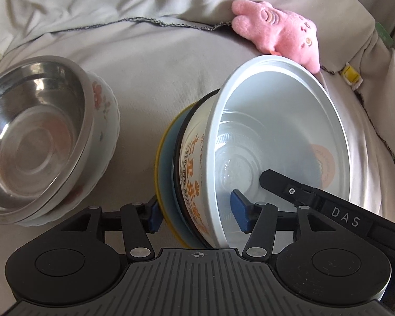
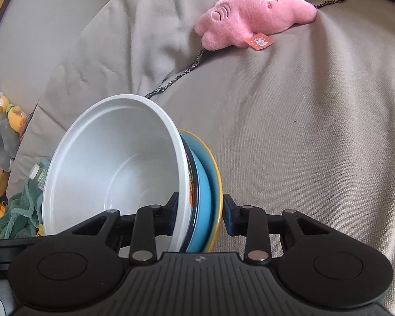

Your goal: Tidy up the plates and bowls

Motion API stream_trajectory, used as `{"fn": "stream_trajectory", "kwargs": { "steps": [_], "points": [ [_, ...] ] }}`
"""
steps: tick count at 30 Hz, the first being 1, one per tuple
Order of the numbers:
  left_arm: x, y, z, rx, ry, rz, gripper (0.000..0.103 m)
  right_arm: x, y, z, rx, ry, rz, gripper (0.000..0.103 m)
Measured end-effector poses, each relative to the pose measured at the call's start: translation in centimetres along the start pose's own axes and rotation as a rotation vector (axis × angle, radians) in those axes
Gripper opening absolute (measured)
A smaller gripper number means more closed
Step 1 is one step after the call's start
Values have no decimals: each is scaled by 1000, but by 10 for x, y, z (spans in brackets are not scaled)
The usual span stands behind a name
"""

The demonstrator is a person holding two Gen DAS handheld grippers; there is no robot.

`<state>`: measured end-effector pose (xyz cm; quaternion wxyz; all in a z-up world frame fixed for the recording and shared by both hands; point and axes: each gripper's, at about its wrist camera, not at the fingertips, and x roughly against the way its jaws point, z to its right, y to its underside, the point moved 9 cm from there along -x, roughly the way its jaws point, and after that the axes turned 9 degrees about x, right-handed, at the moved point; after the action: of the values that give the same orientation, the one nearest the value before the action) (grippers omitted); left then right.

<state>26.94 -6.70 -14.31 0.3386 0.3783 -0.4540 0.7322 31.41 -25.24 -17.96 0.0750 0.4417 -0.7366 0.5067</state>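
Note:
A white paper bowl (image 1: 284, 110) with orange print sits nested in a blue dish with a yellow rim (image 1: 163, 173). The stack is tipped on its side on the beige cushion. My left gripper (image 1: 196, 213) straddles the stack's lower wall, one blue pad inside the bowl and one outside the yellow rim, open with a gap at the inner pad. My right gripper (image 2: 200, 213) is shut on the same stack, clamping the white bowl (image 2: 113, 163) and the blue dish (image 2: 205, 184) together. One of its black fingers (image 1: 279, 181) shows inside the bowl. A steel bowl (image 1: 34, 131) rests in a floral ceramic bowl (image 1: 105, 105) at the left.
A pink plush toy (image 1: 276, 31) (image 2: 250, 18) lies at the back of the cushion (image 2: 302, 131). A yellow clip (image 1: 351, 75) sits at the right seam. A green towel (image 2: 21, 210) and stuffed toys (image 2: 10, 115) lie beyond the cushion's left edge.

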Motion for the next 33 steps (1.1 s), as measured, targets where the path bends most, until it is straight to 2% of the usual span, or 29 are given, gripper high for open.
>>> {"fn": "stream_trajectory", "kwargs": {
  "steps": [5, 12, 16, 22, 28, 33],
  "points": [
    [-2, 2, -1, 8, 10, -30, 57, 2, 2, -2, 7, -2, 0, 31],
    [2, 5, 15, -105, -73, -56, 53, 5, -1, 6, -15, 12, 12, 32],
    [4, 6, 24, -141, -120, -37, 53, 7, -1, 12, -36, 9, 10, 32],
    [11, 11, 40, -206, -153, -15, 53, 10, -2, 20, -44, 39, 21, 36],
    [17, 11, 49, -272, -206, 41, 49, 11, -2, 25, -52, 42, 21, 36],
    [28, 5, 53, -285, -197, 78, 48, 9, -1, 24, -43, 52, 22, 36]
  ]
}}
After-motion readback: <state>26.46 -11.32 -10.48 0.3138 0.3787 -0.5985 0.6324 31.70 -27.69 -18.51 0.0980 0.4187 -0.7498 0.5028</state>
